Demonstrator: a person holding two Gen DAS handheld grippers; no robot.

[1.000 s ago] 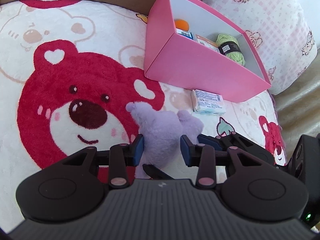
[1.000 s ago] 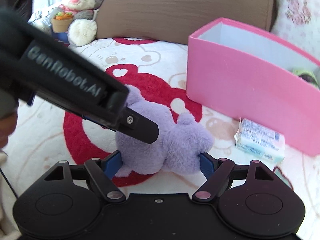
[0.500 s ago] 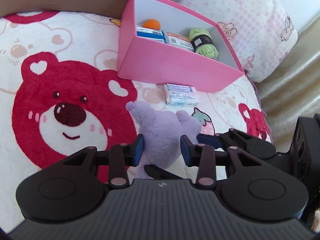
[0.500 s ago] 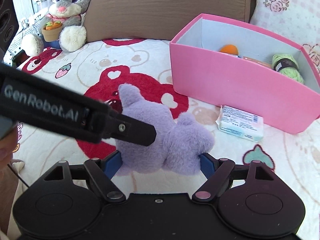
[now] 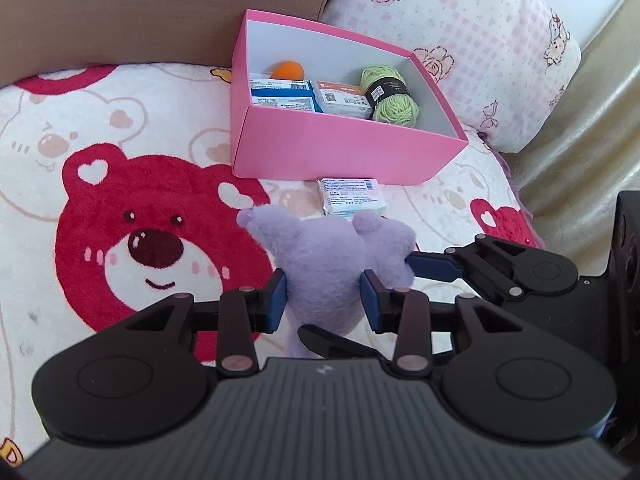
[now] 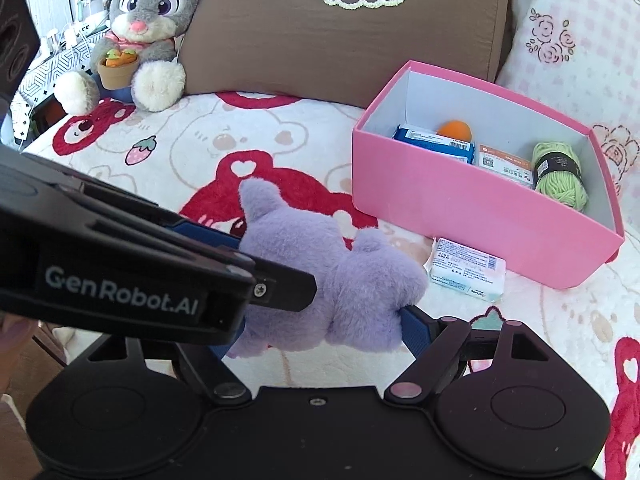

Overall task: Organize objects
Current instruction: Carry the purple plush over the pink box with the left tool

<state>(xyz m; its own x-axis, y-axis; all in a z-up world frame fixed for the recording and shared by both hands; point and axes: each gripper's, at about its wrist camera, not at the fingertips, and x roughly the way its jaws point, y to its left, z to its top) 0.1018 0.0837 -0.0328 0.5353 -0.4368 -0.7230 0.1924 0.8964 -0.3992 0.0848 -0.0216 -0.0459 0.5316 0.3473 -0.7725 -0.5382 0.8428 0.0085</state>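
Observation:
A purple plush toy [image 5: 328,264] hangs above the bear-print blanket, held from two sides. My left gripper [image 5: 323,300] is shut on its narrow lower part, both blue pads pressing into the fur. My right gripper [image 6: 320,332] is shut across the toy's [image 6: 352,288] wider body; its right pad shows and its left pad is mostly hidden behind the left gripper's arm. Beyond stands an uncovered pink box [image 5: 340,152] [image 6: 460,208] holding an orange ball [image 5: 287,70], two flat packets and green yarn [image 5: 390,96]. A tissue packet [image 5: 352,196] [image 6: 466,274] lies on the blanket before the box.
A grey bunny plush [image 6: 140,28] sits at the back left against a brown cushion [image 6: 340,28]. A pink checked pillow [image 5: 460,40] lies behind the box. The blanket [image 5: 100,128] stretches bare to the left; the bed's edge drops off at the right.
Both grippers have risen with the purple plush toy between them. The view now looks down into the pink box, showing its contents more fully.

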